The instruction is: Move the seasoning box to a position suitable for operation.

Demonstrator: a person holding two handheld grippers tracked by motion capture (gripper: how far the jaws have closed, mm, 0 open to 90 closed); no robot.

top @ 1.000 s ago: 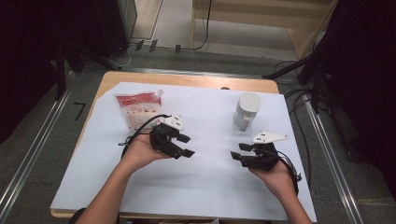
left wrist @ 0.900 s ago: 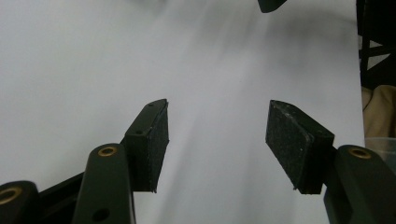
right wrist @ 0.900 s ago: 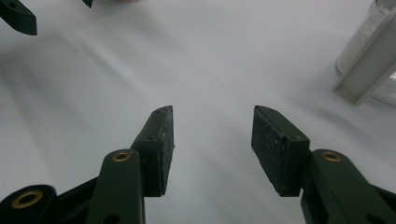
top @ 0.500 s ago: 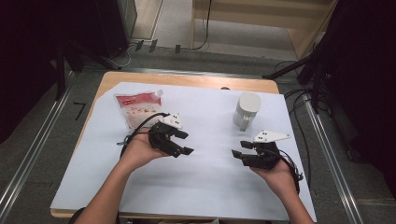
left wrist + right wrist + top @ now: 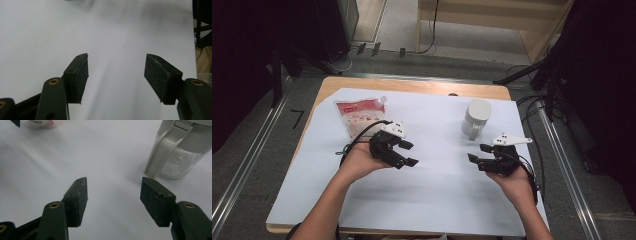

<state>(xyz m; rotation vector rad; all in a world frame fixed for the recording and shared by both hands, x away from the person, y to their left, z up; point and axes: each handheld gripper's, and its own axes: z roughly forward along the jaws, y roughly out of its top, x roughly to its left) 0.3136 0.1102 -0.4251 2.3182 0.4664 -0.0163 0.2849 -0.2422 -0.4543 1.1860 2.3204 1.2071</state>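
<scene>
A red-and-white pouch (image 5: 359, 114) lies flat at the back left of the white sheet (image 5: 437, 200). At the back right stands a clear jug (image 5: 475, 119) with a grey lid and handle. My left gripper (image 5: 409, 153) hovers open just right of the pouch, its jaws pointing right over bare sheet. In the left gripper view the left gripper (image 5: 116, 75) holds nothing. My right gripper (image 5: 477, 153) is open below the jug, jaws pointing left. In the right gripper view the right gripper (image 5: 113, 195) is empty, with the jug (image 5: 180, 152) up to the right and the pouch (image 5: 41, 122) at the top left.
The wooden table (image 5: 412, 86) shows beyond the sheet's far edge. Metal rails (image 5: 242, 170) run along both sides on the floor. Cables (image 5: 532, 107) lie off the table's right side. A dark stand (image 5: 200, 25) is past the sheet's edge in the left gripper view.
My right gripper has moved a little forward and to the right, closer to the jug. The left gripper has hardly shifted. Both stay open.
</scene>
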